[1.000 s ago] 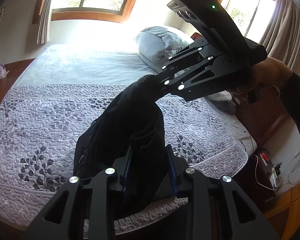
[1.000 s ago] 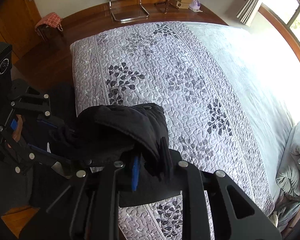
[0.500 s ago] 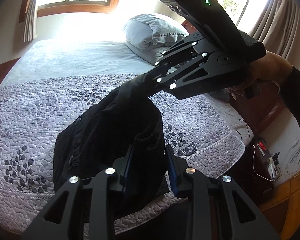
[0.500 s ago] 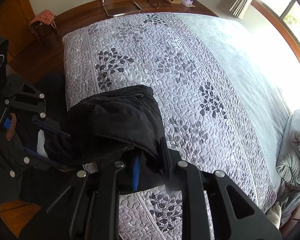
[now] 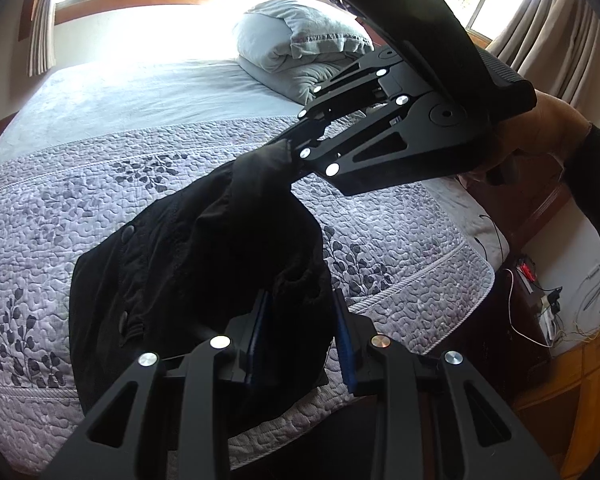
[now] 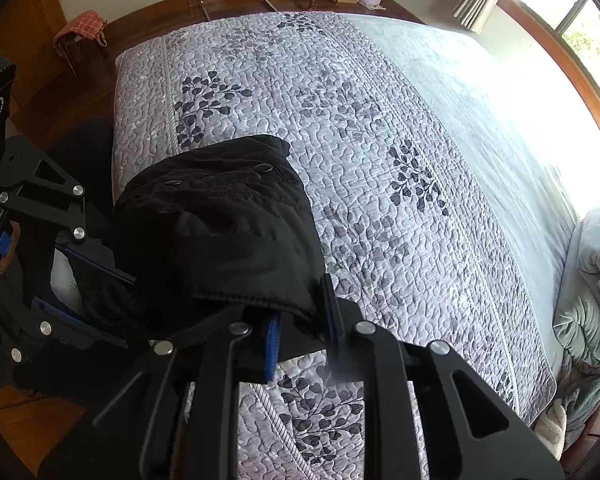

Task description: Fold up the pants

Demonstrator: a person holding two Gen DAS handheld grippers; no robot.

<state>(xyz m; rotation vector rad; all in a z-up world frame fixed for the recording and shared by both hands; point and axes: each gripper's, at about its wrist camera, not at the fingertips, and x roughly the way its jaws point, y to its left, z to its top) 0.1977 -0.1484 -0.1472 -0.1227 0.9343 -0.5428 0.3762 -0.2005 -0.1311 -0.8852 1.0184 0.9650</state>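
- We hold the black cloth pants (image 5: pixel 204 264), bunched and doubled over, between two sets of tongs above the near edge of the bed's grey quilted cover with leaf print (image 6: pixel 380 160).
- Left tongs (image 5: pixel 300 320): blue pads clamped on a thick gather of the pants' fabric.
- Right tongs (image 6: pixel 300 320): pads closed on a hemmed edge of the same garment; the left wrist view shows them pinching a raised corner.
- The lower part of the pants drapes onto the cover near its near edge; the held edges hang clear above it.
- Progress, as we judge it: one fold appears carried over, not yet laid down.
- Left to do: set the garment flat, smooth it, and make any further fold.
- A folded grey duvet (image 5: pixel 300 52) lies at the bed's far corner, well apart.
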